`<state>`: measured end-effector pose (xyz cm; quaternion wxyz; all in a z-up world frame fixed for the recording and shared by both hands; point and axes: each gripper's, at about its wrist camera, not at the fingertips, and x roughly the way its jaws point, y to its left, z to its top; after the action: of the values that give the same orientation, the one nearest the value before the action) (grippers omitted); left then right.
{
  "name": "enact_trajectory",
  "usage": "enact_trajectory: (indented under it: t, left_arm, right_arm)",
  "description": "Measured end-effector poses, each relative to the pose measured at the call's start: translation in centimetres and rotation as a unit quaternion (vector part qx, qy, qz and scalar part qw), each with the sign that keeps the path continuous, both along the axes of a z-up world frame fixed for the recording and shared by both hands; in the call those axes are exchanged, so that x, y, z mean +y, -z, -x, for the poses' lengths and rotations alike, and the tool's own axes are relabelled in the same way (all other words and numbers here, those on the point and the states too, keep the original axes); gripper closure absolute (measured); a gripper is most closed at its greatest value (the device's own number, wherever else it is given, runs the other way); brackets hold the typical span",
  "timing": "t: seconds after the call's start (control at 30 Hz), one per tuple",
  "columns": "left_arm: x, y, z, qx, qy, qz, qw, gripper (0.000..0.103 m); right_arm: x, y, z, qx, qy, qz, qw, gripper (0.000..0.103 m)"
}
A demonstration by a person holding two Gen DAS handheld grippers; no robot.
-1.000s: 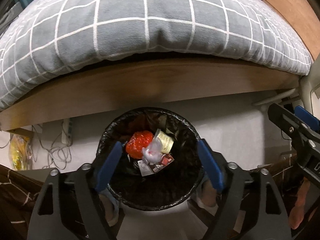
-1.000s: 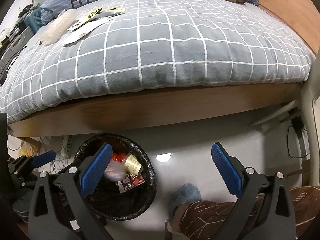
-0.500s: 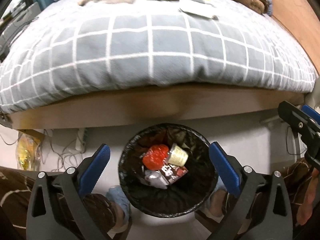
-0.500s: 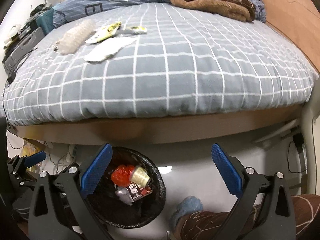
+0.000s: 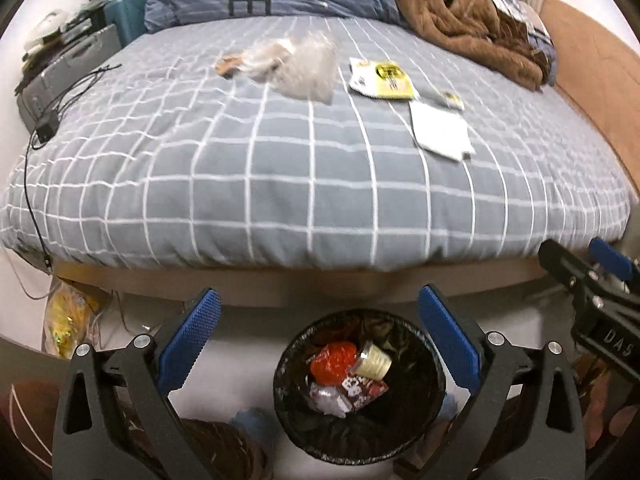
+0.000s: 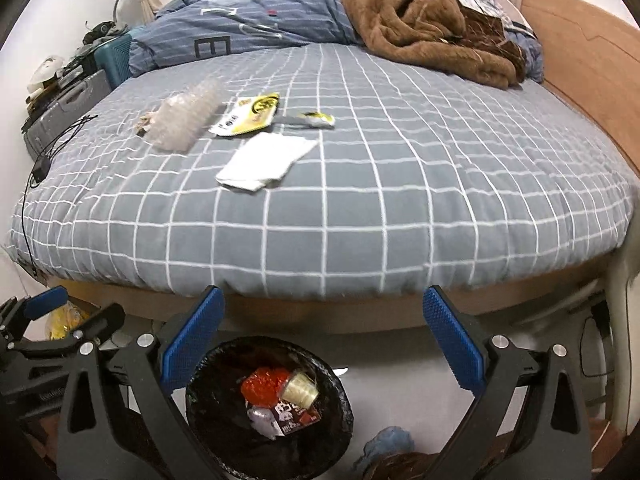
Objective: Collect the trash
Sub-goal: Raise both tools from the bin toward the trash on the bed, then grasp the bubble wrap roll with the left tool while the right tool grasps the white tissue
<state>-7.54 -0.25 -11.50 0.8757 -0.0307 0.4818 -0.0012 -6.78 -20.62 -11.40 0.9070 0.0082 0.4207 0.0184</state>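
Note:
A black-lined trash bin [image 5: 434,376] [image 6: 200,412] stands on the floor by the bed and holds a red wrapper [image 5: 334,366], a small cup [image 6: 301,390] and other scraps. On the grey checked bedcover lie a clear crumpled plastic bag [image 5: 296,66] [image 6: 184,118], a yellow-white packet [image 5: 382,78] [image 6: 248,114], a small yellow wrapper [image 6: 316,120] and a white tissue [image 5: 442,130] [image 6: 266,160]. My left gripper [image 5: 318,340] is open and empty above the bin. My right gripper [image 6: 322,344] is open and empty, to the bin's right.
A brown blanket [image 6: 424,24] and a blue striped duvet [image 6: 240,28] are piled at the bed's far end. A grey case [image 5: 68,76] and a cable [image 5: 52,128] lie at the bed's left edge. A wooden headboard [image 6: 584,64] runs along the right.
Both grippers have risen and tilted up, so the bed top and its trash have come into view. The bin has slid lower in both views. Both stay open.

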Motion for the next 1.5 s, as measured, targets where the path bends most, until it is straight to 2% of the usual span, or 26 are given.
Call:
enact_trajectory:
  t: [0.2, 0.63, 0.87, 1.03, 1.23, 1.5]
  left_arm:
    - [2.0, -1.5, -1.7, -0.023, -0.029, 0.026, 0.999, 0.006]
    - [4.1, -3.6, -8.9, -0.06, -0.044, 0.026, 0.9969, 0.006]
    - [4.8, -3.6, -12.1, -0.055, -0.04, 0.028, 0.9973, 0.006]
    - [4.8, -3.4, -16.1, -0.057, -0.036, 0.015, 0.9976, 0.006]
    - [3.8, -2.2, -20.2, -0.04, -0.016, 0.014, 0.999, 0.007]
    - [2.4, -0.9, -23.0, -0.026, 0.007, 0.006, 0.9996, 0.013]
  right_arm:
    - [0.8, -1.1, -1.4, -0.015, -0.011, -0.004, 1.0, 0.008]
    - [1.1, -2.5, -6.6, -0.031, -0.002, -0.005, 0.999, 0.008]
    - [1.6, -1.9, -10.5, -0.023, -0.015, 0.004, 1.0, 0.008]
    - [1.6, -1.2, -13.5, -0.013, -0.018, -0.009, 1.0, 0.008]
    - [2.3, -0.2, -16.0, 0.002, -0.033, -0.007, 0.999, 0.015]
    - [4.2, 1.2, -17.5, 0.027, -0.058, -0.003, 0.998, 0.024]
